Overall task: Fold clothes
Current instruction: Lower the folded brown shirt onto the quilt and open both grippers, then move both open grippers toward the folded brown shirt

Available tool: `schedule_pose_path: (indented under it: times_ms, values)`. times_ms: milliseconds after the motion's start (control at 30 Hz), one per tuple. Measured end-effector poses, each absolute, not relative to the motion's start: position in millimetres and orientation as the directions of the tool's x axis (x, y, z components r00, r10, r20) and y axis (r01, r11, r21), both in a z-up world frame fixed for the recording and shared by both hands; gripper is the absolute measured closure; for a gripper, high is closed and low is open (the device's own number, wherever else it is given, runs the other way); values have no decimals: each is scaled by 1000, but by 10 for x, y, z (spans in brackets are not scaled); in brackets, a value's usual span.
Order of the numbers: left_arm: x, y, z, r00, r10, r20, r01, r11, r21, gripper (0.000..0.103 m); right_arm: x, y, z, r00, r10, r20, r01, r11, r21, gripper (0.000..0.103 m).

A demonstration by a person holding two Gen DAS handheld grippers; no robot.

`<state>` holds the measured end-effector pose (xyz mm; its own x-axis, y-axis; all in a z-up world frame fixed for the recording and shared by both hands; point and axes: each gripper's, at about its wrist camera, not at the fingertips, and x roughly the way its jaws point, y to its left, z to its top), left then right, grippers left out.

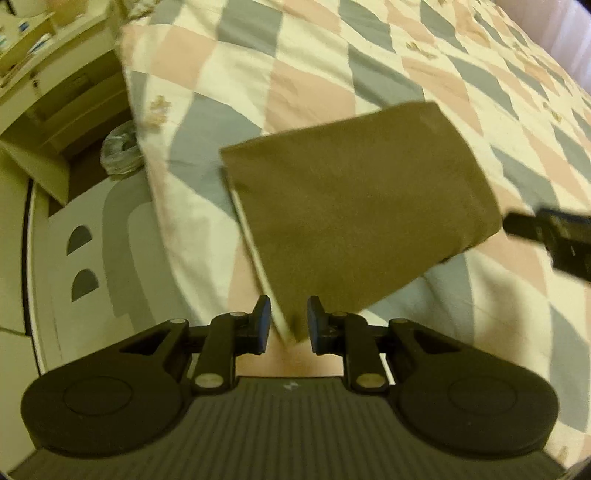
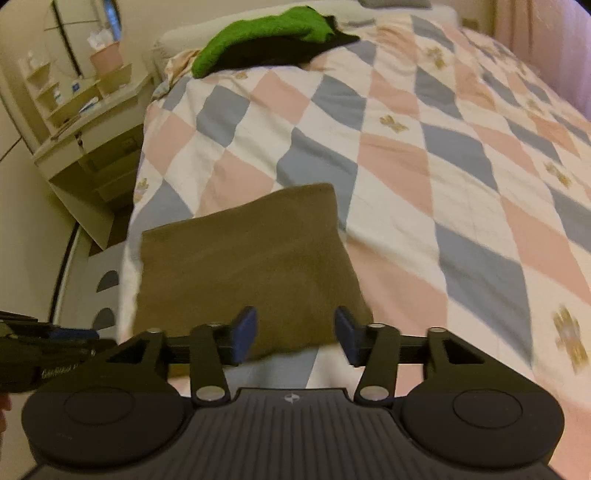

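Two open grippers, left gripper [image 1: 289, 320] and right gripper [image 2: 295, 334], around folded olive garment [image 2: 243, 266]; green-and-black clothes pile [image 2: 266, 40] well beyond on checkered quilt [image 2: 424, 155].

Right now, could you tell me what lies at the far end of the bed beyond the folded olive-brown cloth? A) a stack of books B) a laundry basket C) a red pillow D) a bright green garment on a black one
D: in the right wrist view, a green garment rests on a black garment at the far end of the checked quilt, beyond the folded olive-brown cloth.

The right claw [image 2: 295, 334] hangs with jaws apart over the near edge of a folded olive-brown garment [image 2: 243, 266] lying on the checked quilt [image 2: 424, 166].
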<state>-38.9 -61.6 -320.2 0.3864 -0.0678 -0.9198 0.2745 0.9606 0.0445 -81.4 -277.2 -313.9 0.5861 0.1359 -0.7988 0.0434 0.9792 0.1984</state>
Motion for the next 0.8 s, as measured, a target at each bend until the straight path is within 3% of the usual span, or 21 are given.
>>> schedule_pose_path:
  times_ms: [267,800]
  values:
    - [-790,-521,-2685,398,-47,-916,248,967,58,77,-1246,-2673,-2730,548,146,-824,59,976,212,38]
    - [-1166,-619,-2281,414,-50,-909,261,963,65,70,-1502,-2689,-2404,550,178,-816,24,973,228,35]
